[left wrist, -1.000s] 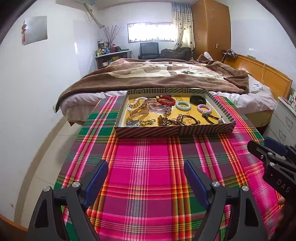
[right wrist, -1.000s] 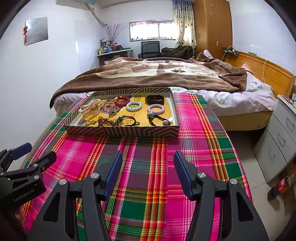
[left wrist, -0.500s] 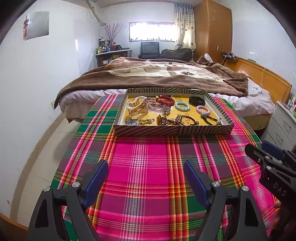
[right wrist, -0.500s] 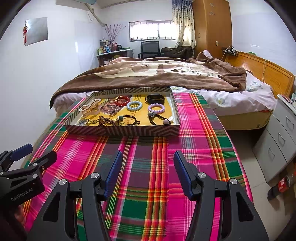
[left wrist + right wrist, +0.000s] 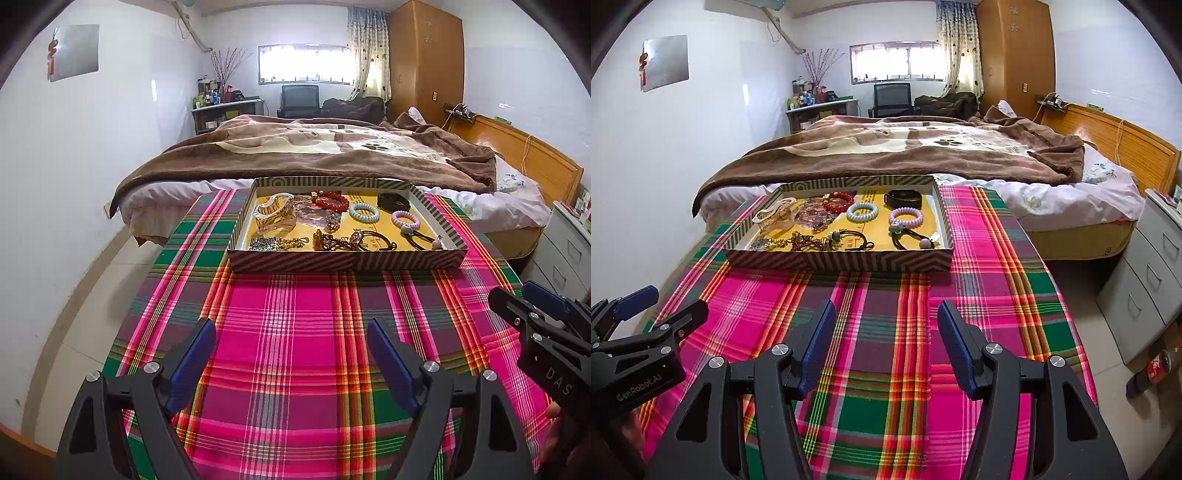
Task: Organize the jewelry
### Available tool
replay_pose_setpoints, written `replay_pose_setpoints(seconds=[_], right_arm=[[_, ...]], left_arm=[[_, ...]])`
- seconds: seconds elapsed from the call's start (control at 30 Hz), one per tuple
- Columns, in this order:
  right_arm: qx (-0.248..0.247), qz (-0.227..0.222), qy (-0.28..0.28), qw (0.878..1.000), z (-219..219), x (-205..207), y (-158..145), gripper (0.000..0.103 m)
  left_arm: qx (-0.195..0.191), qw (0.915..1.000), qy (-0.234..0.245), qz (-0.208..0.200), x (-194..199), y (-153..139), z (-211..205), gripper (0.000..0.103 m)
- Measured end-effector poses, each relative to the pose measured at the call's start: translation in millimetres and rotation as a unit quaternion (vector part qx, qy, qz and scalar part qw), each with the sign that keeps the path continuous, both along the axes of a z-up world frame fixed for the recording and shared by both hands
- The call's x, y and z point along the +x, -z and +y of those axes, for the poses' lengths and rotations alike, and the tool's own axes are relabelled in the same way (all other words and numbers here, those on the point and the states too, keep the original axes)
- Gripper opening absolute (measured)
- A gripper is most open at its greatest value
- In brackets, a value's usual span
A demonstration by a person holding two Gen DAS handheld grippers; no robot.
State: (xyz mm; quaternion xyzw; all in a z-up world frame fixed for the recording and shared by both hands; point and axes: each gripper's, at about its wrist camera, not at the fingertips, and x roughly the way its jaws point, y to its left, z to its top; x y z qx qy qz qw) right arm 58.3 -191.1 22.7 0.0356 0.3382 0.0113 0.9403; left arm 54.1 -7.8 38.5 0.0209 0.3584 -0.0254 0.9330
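Observation:
A striped cardboard tray (image 5: pixel 343 261) with a yellow floor sits at the far end of the plaid-covered table; it also shows in the right wrist view (image 5: pixel 842 261). In it lie a red bead bracelet (image 5: pixel 330 199), a light blue coil hair tie (image 5: pixel 364 212), a purple coil tie (image 5: pixel 406 219), a black band (image 5: pixel 393 200), a clear hair claw (image 5: pixel 275 214) and several chains. My left gripper (image 5: pixel 291 356) is open and empty above the cloth, well short of the tray. My right gripper (image 5: pixel 886 341) is open and empty, also short of the tray.
The plaid tablecloth (image 5: pixel 295 332) covers the table. A bed with a brown blanket (image 5: pixel 314 155) stands just behind it. Grey drawers (image 5: pixel 1145 280) stand to the right, with a bottle (image 5: pixel 1152 371) on the floor. The floor drops off left of the table.
Both grippers have eased back slightly, so the tray sits a little farther off. Both stay open and empty.

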Motion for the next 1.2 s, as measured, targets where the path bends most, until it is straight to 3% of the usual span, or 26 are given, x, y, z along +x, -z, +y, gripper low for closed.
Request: replay_pose_setpoints(seconds=[1.2], right_arm=[[0.002, 0.001, 0.002, 1.000, 0.9, -2.6, -0.3, 0.058]], left_arm=[[-0.004, 1.0000, 0.003, 0.007, -2.0, 2.1, -4.2, 0.083]])
